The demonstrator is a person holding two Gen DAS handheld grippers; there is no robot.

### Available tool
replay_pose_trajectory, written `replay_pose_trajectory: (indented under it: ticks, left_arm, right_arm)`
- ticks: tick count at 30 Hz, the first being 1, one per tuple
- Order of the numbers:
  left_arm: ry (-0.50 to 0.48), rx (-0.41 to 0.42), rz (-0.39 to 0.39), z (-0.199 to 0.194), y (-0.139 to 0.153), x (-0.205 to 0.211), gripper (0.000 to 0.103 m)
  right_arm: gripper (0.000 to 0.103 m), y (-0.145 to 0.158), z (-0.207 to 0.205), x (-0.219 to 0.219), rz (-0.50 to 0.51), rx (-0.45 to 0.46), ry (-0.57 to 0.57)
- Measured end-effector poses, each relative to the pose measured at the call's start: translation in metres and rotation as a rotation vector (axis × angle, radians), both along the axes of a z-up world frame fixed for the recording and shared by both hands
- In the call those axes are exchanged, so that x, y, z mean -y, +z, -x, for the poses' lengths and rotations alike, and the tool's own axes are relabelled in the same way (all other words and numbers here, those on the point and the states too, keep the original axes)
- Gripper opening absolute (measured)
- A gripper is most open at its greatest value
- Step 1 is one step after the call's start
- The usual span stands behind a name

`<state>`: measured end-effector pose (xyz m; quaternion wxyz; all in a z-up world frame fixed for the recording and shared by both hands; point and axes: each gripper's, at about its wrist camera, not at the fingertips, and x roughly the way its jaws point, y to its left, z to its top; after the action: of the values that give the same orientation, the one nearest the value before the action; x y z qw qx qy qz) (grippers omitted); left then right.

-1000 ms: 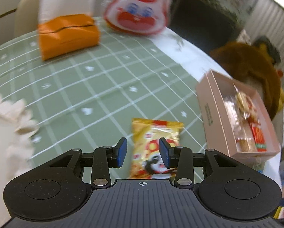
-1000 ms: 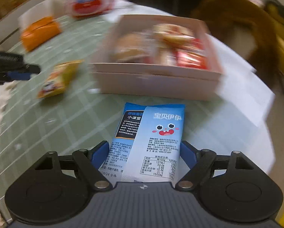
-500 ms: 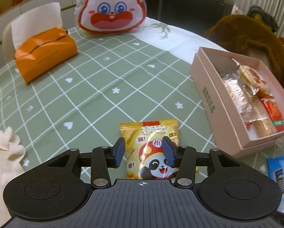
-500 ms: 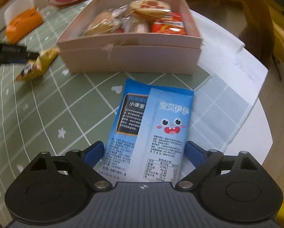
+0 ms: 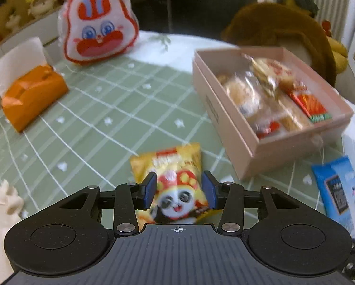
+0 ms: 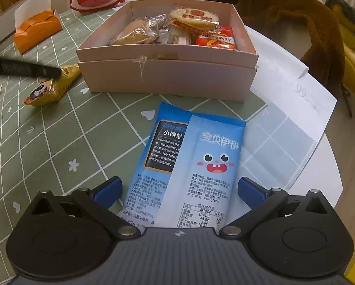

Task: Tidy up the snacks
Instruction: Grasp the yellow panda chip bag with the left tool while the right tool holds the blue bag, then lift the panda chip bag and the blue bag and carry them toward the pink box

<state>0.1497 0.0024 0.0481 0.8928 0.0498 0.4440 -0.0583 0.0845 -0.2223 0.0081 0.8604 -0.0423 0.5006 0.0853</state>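
Both grippers point steeply down at the bench. The left gripper straddles the yellow bag, its jaws half spread and closing a little; the bag lies between the blue pads, though blur hides whether they touch it. The right gripper stands over the blue packet, its jaws opening and spread wide, the pads clear of the packet on both sides.

The bench is round, under a green cloth with a white grid and small white marks. The yellow bag lies flat just beside the pink box; the blue packet lies flat in front of the box's near wall, close to the bench edge. The box holds several wrapped snacks. Farther back sit an orange tissue pack and a rabbit-faced bag. A brown coat hangs over a chair beyond the box.

The right wrist view alone shows a white paper sheet lying over the bench edge beside the box, and a finger of the left gripper reaching in over the yellow bag. The left wrist view alone shows shelves with small figures behind the rabbit bag, and the blue packet cut off at its right edge.
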Motion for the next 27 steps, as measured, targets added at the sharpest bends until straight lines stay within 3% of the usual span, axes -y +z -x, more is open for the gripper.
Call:
replay_pose_trajectory:
  ticks: [4, 6, 9, 14, 20, 27]
  left_arm:
    - [-0.072, 0.000, -0.017, 0.009, -0.007, 0.007, 0.067]
    - [-0.066, 0.000, 0.023, 0.012, -0.006, 0.002, 0.068]
    - [0.039, 0.012, 0.063, 0.012, -0.003, -0.017, 0.065]
    - [0.120, -0.049, 0.167, -0.010, -0.008, -0.034, 0.066]
    - [0.139, -0.090, 0.157, -0.038, -0.018, -0.034, 0.075]
    - [0.124, -0.102, 0.113, -0.045, -0.020, -0.027, 0.075]
  right_arm:
    - [0.103, -0.001, 0.002, 0.000, -0.002, 0.013, 0.001]
    - [0.103, -0.001, 0.002, 0.000, -0.004, 0.022, -0.006]
    - [0.103, -0.002, 0.003, 0.000, -0.005, 0.031, -0.010]
    - [0.103, -0.003, 0.008, 0.001, -0.009, 0.056, -0.006]
    - [0.103, -0.003, 0.010, 0.001, -0.012, 0.064, -0.013]
    - [0.103, -0.004, 0.015, 0.001, -0.011, 0.070, -0.032]
